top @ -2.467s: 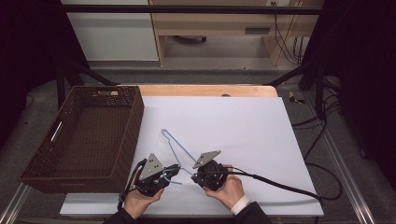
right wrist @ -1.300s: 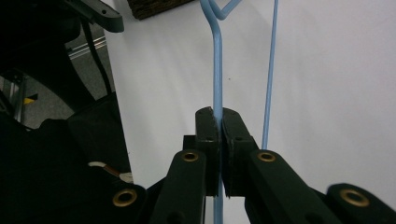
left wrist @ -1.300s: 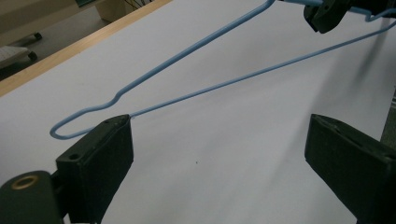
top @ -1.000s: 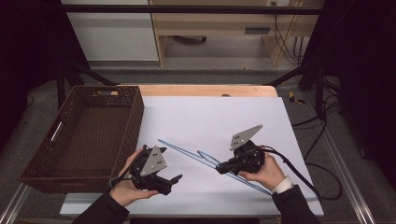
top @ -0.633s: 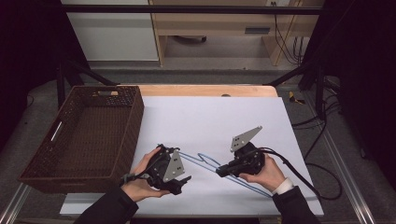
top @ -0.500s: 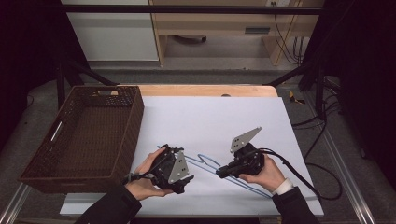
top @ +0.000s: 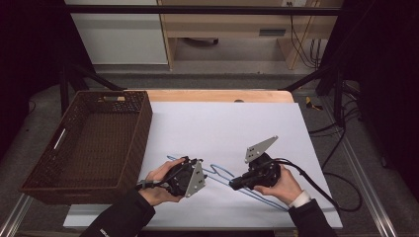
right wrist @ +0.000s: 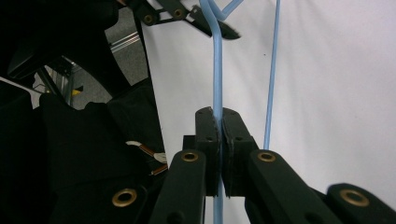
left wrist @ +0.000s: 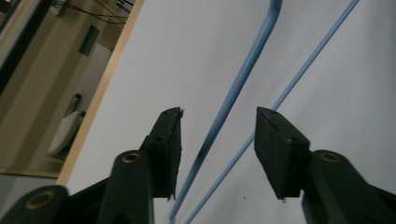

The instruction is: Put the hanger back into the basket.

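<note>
A blue wire hanger (top: 225,174) lies on the white tabletop (top: 222,123), near the front edge. The right tongs (right wrist: 219,122) are clamped on one of its wires. The left tongs (left wrist: 217,123) have just been closing; two wires run between their pads, untouched. A brown wicker basket (top: 133,143) stands at the left.

Both forearms come in from the near edge in dark sleeves, hands low over the bench (top: 227,123). The left hand-held gripper (top: 200,174) lies cupped in the left hand (top: 160,180), rolled so its grey plate faces up and right; its jaws have just been closing and stand part open, the pads (left wrist: 275,149) clear of the blue wire hanger (left wrist: 233,100) that runs between them. The right hand-held gripper (top: 233,183), held in the right hand (top: 281,186), points left toward the other, its jaws clamped tight on one rod of the hanger.
</note>
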`<state>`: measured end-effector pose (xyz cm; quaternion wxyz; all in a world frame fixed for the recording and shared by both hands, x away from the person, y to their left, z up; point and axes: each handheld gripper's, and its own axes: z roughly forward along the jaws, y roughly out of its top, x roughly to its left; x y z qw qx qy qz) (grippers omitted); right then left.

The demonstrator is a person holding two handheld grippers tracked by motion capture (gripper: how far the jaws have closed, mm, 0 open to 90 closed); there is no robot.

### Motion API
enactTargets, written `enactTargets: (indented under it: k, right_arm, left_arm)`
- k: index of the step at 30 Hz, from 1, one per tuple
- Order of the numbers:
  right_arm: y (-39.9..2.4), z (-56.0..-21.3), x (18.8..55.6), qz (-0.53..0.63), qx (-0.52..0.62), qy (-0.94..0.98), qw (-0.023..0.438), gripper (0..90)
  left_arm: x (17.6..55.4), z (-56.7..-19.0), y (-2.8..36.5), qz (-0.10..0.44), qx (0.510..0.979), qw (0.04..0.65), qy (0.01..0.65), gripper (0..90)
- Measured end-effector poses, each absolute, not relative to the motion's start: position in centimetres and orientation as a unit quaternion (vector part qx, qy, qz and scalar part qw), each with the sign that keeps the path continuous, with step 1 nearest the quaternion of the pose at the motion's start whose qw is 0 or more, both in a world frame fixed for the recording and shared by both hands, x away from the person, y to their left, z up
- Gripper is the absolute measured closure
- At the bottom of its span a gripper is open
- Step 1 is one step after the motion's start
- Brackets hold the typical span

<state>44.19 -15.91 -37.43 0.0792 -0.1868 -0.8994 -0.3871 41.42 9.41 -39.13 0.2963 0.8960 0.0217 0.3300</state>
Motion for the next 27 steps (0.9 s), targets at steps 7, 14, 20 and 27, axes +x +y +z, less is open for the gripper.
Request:
enactTargets:
  k: [7, 14, 20, 27]
  right_arm:
    - [-15.86, -37.48, 44.25, -0.389, -0.186, -0.898, 0.082, 87.7]
    - [-15.75, -37.61, 44.27, -0.392, -0.186, -0.897, 0.083, 87.7]
    - [-15.73, -37.64, 44.36, -0.388, -0.187, -0.898, 0.085, 87.6]
    - [-15.86, -37.52, 44.52, -0.394, -0.195, -0.896, 0.068, 87.4]
  left_arm:
    - [41.36, -39.25, 9.38, 0.349, 0.893, 0.284, 0.002, 69.1]
    - [41.16, -39.28, 9.37, 0.366, 0.892, 0.267, -0.009, 80.6]
    - [40.85, -39.59, 9.21, 0.377, 0.888, 0.262, -0.013, 83.1]
    - [40.53, -39.63, 9.13, 0.385, 0.889, 0.245, -0.022, 86.2]
